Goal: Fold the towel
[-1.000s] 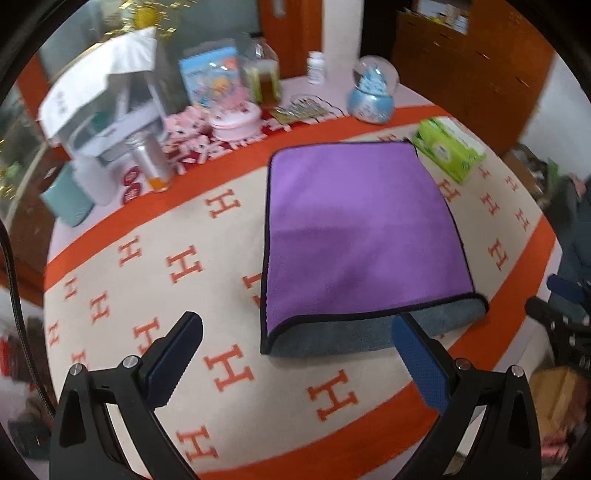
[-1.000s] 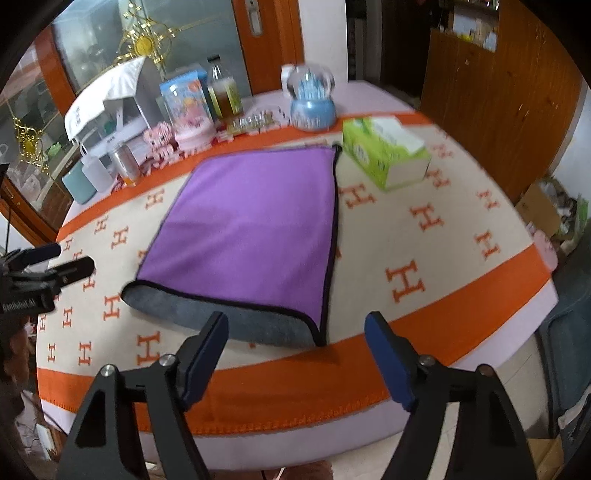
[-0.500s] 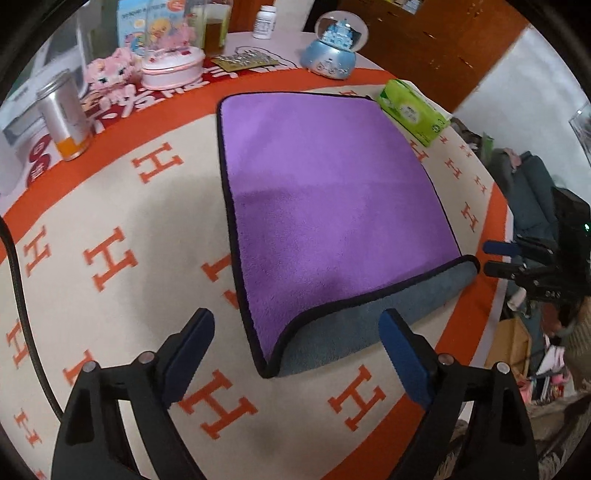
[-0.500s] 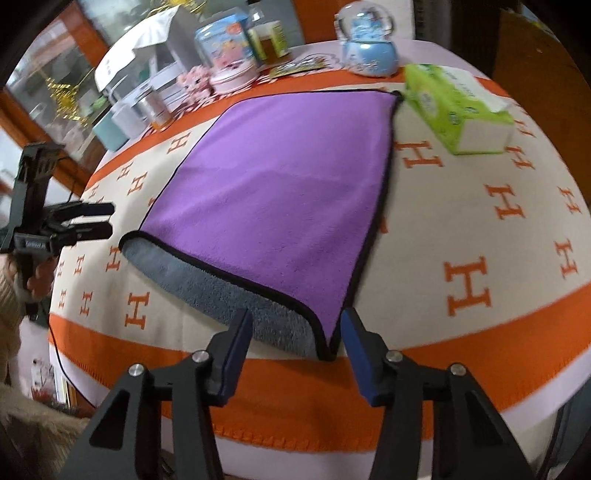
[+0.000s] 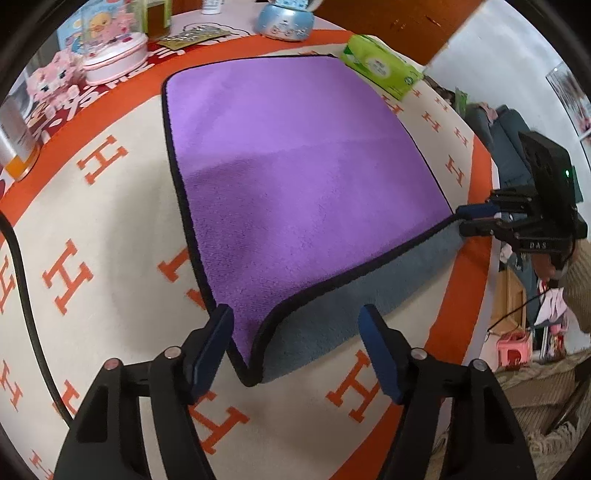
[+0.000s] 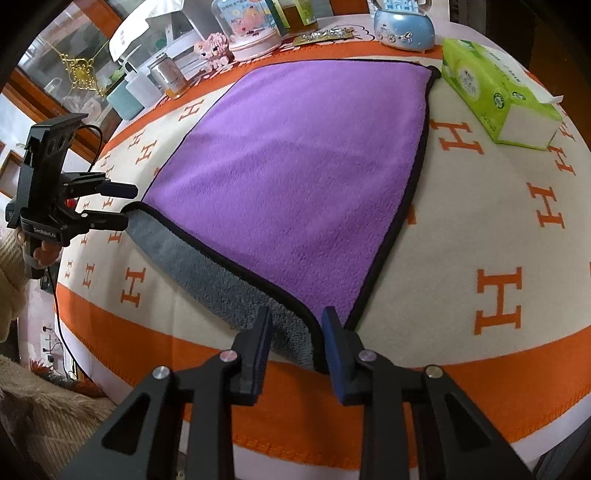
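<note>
A purple towel [image 5: 295, 162] with a black hem and a grey underside lies folded on the orange and cream tablecloth; it also shows in the right wrist view [image 6: 295, 177]. My left gripper [image 5: 295, 336] is open, its jaws on either side of the towel's near left corner. My right gripper [image 6: 297, 328] is open with a narrower gap, straddling the near right corner. Each gripper shows in the other's view, the right [image 5: 476, 219] and the left [image 6: 118, 205], both at the towel's near edge.
A green tissue box [image 6: 495, 99] stands right of the towel. A snow globe [image 6: 402, 27], a pink round box [image 5: 114, 66], a metal can [image 6: 168, 75] and bottles crowd the table's far side. The table edge [image 6: 406, 439] is just below my right gripper.
Both grippers have moved in to the towel's near corners. The right jaws have narrowed around its corner. The towel has not moved.
</note>
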{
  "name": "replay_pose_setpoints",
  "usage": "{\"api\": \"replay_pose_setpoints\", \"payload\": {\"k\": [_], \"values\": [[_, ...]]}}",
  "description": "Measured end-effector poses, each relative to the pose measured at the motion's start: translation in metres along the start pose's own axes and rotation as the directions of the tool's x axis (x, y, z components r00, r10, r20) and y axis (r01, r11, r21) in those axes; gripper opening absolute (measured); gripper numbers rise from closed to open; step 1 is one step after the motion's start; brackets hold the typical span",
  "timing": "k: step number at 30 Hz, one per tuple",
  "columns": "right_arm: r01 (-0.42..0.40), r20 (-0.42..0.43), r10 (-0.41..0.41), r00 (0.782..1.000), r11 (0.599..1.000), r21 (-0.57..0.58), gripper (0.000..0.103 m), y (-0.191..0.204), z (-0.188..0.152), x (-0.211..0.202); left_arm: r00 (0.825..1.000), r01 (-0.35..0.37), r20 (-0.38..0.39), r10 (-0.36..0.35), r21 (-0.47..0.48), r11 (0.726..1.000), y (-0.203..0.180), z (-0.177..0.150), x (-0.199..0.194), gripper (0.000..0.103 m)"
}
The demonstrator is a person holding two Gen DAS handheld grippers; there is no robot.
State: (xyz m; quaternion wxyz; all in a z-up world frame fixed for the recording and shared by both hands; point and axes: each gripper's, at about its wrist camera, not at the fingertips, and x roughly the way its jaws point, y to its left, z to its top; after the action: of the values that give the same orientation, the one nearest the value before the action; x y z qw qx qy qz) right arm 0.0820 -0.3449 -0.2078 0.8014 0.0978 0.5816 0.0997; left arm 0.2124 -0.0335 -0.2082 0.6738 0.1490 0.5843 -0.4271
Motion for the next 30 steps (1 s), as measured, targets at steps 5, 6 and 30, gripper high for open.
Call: {"api": "replay_pose_setpoints", "payload": {"k": [5,6,30], "values": [[-0.014,-0.004,0.014,1.0,1.0,0.006,0.026,-0.002,0.001,0.002,0.999,0.022,-0.031,-0.021,0.013,1.0,-0.002,0.003,0.006,0.056],[-0.017,-0.004,0.017,1.0,1.0,0.01,0.026,-0.003,0.001,0.003,0.999,0.023,-0.038,-0.023,0.015,1.0,-0.001,0.001,0.006,0.055],[-0.007,-0.01,0.007,1.0,1.0,0.007,0.005,-0.002,-0.002,0.004,0.99,-0.082,-0.109,0.088,0.053,0.995,0.004,-0.008,0.009,0.007]]}}
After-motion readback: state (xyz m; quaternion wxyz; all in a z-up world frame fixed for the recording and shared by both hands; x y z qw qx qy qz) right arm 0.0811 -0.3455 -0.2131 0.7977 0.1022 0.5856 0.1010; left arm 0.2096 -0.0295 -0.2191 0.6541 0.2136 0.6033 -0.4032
